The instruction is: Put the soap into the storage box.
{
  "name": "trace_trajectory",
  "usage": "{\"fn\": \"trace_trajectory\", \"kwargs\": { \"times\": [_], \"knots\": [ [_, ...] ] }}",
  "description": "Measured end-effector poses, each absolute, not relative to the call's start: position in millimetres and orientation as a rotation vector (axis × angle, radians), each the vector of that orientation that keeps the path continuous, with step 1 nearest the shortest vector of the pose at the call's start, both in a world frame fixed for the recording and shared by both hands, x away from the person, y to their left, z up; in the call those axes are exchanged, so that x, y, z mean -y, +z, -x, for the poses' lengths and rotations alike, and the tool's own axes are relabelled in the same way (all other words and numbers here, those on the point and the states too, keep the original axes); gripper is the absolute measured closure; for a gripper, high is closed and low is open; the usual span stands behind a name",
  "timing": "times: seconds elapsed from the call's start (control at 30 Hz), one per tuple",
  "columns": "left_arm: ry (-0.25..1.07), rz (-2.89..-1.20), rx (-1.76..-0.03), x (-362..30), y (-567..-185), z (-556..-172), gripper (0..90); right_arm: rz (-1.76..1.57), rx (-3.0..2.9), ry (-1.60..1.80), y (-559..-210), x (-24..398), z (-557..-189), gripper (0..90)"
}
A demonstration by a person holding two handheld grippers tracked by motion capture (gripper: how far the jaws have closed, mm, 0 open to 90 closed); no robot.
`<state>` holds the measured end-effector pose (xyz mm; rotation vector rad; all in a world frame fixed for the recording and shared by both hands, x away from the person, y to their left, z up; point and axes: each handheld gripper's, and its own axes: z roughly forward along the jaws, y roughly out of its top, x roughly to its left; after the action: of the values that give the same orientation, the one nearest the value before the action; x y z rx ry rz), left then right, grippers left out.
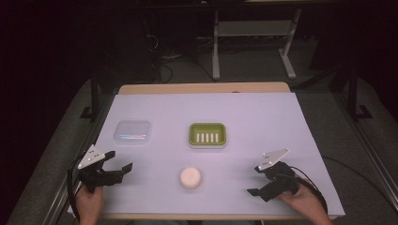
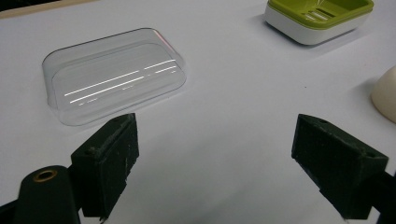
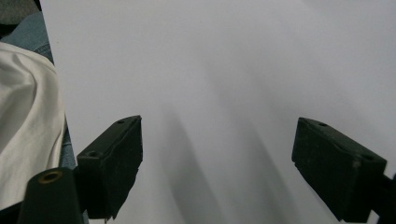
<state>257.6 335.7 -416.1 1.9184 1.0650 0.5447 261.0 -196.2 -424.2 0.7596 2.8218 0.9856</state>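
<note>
Two tongs, left (image 1: 123,169) and right (image 1: 257,191) gaping (both empty); soap (image 1: 191,177) between, green dish (image 1: 207,135), clear lid (image 1: 133,131) behind.

Pretty dark room overall, the light mostly lands on the table (image 1: 206,88), a wooden top under a pale lavender sheet (image 1: 253,122). Grey floor (image 1: 248,63) behind it, with the white legs of another desk (image 1: 216,51) at the far side and some cables (image 1: 162,58) trailing far left.

A green soap dish (image 1: 207,135) with white slots, a cream soap (image 1: 191,177), a clear lid (image 1: 133,131), a pale lilac table cover (image 1: 263,122).
</note>
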Motion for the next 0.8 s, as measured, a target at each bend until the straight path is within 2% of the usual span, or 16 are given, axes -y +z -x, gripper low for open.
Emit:
{"fn": "trace_trajectory", "kwargs": {
  "times": [0.8],
  "knots": [
    [0.544, -1.920, -1.058, -335.4, -415.6, -257.8, 14.5, -0.524, -2.881, 0.936, -388.6, 144.3, -284.1, 15.7]
  ]
}}
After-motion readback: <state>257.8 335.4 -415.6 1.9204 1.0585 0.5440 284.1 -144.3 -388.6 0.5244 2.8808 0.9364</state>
